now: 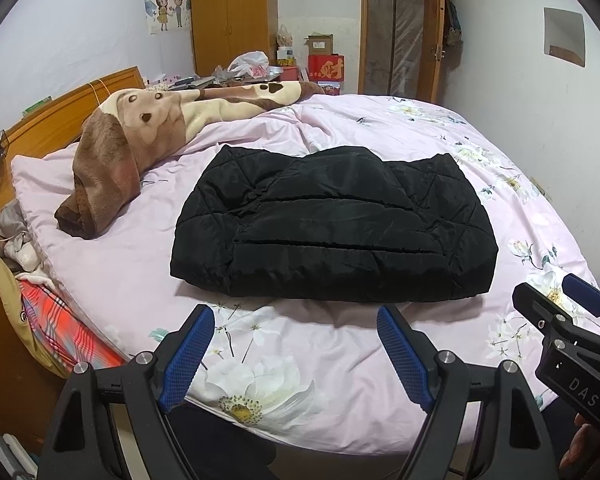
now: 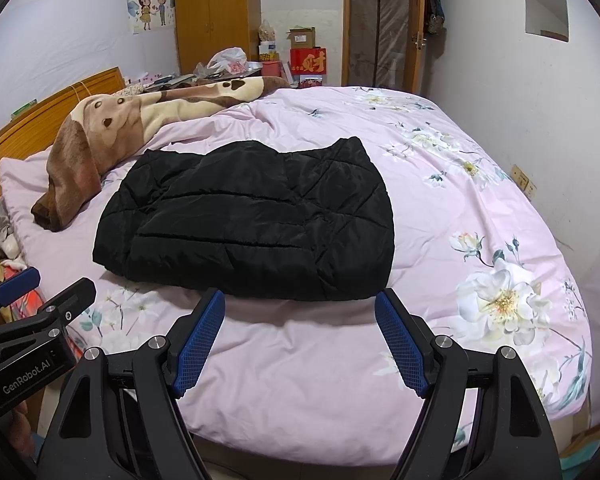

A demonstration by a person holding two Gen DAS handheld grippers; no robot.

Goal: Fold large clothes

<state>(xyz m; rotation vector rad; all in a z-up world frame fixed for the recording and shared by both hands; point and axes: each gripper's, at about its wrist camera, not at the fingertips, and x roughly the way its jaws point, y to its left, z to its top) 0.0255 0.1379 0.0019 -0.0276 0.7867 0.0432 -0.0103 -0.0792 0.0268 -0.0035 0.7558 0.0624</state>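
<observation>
A black quilted jacket (image 1: 332, 232) is lying folded into a compact, roughly rectangular bundle on the pink floral bedcover (image 1: 300, 352), near the middle of the bed. Its fabric is showing diagonal stitch lines and a faint sheen; two long horizontal seams are running across the upper layer. The near edge is sitting thick and rounded, and the far edge is rising in two corners with a dip between them. In the right wrist view the jacket (image 2: 252, 224) is sitting at about 12 o'clock from the tongs.

The left gripper (image 1: 296, 324) is hovering over the bedcover at 6 o'clock of the jacket, its blue-padded jaws standing wide with nothing between them. The right gripper (image 2: 300, 312) is likewise standing wide and empty, its tips just short of the jacket's near edge, not touching.

A brown and cream plush blanket (image 1: 132, 152) is lying bunched at 10 o'clock of the jacket, apart from it.
</observation>
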